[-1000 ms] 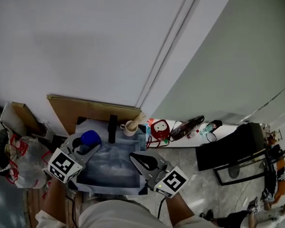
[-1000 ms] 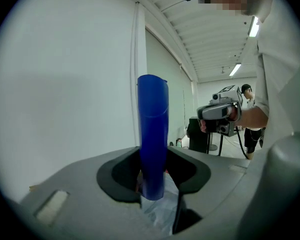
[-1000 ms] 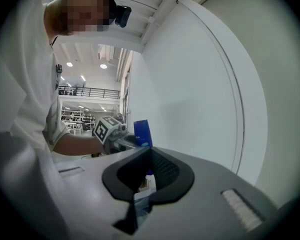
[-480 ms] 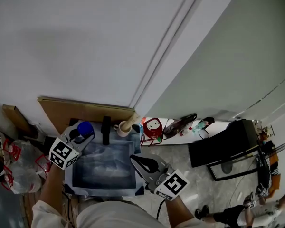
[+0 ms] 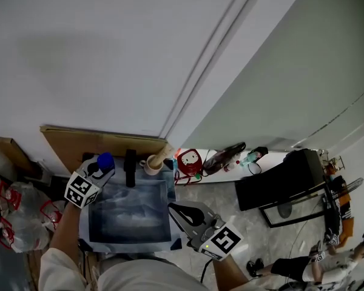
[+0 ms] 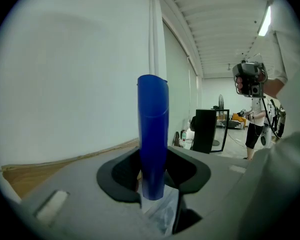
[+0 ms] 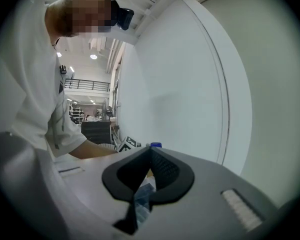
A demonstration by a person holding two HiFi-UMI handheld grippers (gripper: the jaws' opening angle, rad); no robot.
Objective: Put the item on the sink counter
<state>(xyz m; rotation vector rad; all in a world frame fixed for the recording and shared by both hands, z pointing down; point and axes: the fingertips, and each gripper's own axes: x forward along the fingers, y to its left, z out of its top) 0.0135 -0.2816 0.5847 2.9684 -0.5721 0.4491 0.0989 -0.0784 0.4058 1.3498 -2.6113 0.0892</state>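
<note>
One sink, one blue cylinder: left gripper clamps it, jaws partly apart; right gripper closed, empty.

Left tongs gripping, right tongs resting closed.

I'm holding the left tongs out ahead at the end of a stretched, bare left forearm. Their marker cube is facing up and their nose is dipping slightly. Their jaws are pressing on both sides of an upright blue container. The right tongs are sitting closer to my body on the right forearm, angling forward and toward the left, with the jaw tips meeting and nothing between them.
</note>
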